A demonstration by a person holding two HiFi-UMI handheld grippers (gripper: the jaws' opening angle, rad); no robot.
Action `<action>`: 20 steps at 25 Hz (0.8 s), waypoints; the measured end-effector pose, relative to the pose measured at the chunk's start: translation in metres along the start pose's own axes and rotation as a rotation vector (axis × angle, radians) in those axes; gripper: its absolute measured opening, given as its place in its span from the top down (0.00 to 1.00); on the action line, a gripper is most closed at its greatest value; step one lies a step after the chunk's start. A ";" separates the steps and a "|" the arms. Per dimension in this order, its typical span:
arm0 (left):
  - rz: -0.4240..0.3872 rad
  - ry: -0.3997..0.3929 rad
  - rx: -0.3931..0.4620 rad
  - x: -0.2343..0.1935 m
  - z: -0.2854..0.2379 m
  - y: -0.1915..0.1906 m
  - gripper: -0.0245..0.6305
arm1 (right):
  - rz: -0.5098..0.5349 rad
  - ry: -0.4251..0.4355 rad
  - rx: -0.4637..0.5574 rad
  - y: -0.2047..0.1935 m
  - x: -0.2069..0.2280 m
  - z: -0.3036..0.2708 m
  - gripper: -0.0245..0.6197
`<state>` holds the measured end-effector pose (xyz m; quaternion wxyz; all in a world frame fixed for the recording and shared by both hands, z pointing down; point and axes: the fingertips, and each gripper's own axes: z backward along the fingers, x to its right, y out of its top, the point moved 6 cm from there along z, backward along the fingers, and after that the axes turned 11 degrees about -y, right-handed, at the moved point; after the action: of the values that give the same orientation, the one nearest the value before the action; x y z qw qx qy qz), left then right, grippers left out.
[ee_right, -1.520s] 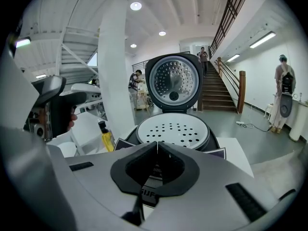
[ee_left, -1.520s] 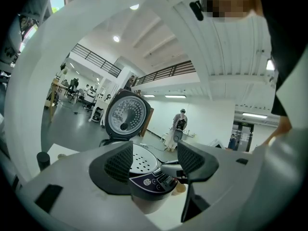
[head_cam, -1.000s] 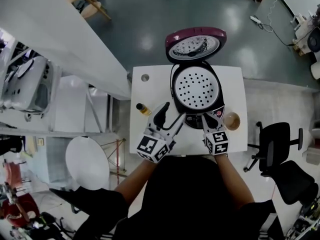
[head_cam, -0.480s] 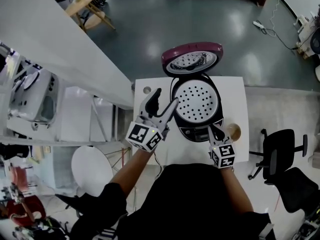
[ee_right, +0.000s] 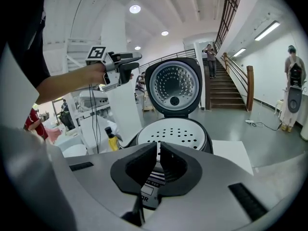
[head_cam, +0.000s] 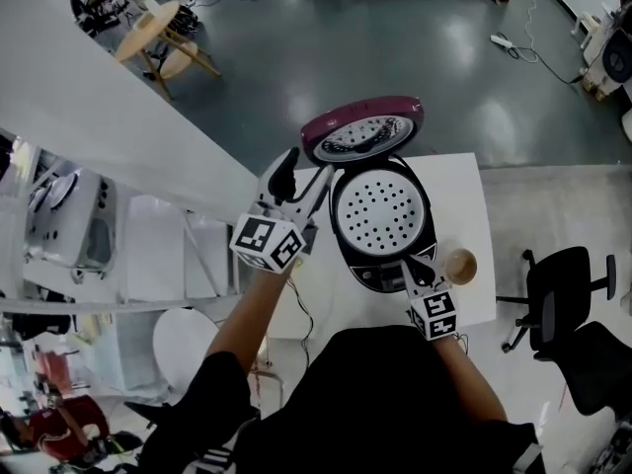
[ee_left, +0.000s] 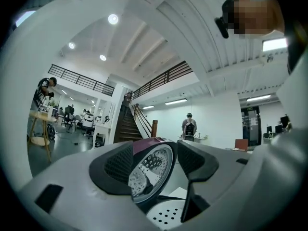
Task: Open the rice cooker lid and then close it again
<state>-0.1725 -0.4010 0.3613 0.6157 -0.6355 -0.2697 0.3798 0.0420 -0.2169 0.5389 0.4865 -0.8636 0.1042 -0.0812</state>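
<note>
On the white bench (head_cam: 468, 201), the rice cooker (head_cam: 381, 213) is sitting with its perforated inner plate facing up, and its maroon lid (head_cam: 360, 132) is standing open, tipped back from the hinge at the far side. The left gripper (head_cam: 306, 169) is hovering raised and roughly level just beside the lid's left edge; its jaws are standing well apart and gripping nothing — the left gripper view is showing the lid's shiny underside in the gap beyond them, with no pad pressing on it. The right gripper (head_cam: 424, 264) is angling downward at the cooker's front panel, its jaws pressed together and empty; whether the tips are touching the panel cannot be told. A small tan cup (head_cam: 459, 266) is resting on the bench just right of the cooker, and in the right gripper view a yellow bottle (ee_right: 111, 139) is standing at the cooker's left.
</note>
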 end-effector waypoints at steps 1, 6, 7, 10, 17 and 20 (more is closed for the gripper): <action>-0.006 -0.004 -0.008 -0.004 -0.004 0.002 0.56 | 0.008 0.003 -0.005 0.000 0.001 -0.003 0.96; 0.012 -0.010 -0.012 -0.022 -0.020 0.010 0.56 | 0.016 0.012 -0.009 0.010 0.004 -0.011 0.96; 0.008 -0.006 -0.016 -0.025 -0.022 0.011 0.56 | 0.018 0.014 -0.007 0.012 0.004 -0.012 0.96; -0.010 -0.001 -0.024 -0.036 -0.030 0.014 0.56 | 0.021 0.026 -0.022 0.008 0.005 -0.013 0.96; -0.051 -0.028 -0.016 -0.055 -0.047 0.026 0.56 | 0.033 0.003 -0.062 0.004 0.012 -0.014 0.96; -0.044 -0.058 -0.058 -0.057 -0.057 0.025 0.56 | 0.035 0.006 -0.064 0.004 0.012 -0.012 0.96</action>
<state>-0.1618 -0.4826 0.3429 0.5971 -0.6357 -0.3124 0.3764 0.0504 -0.2320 0.5423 0.4595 -0.8766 0.1235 -0.0717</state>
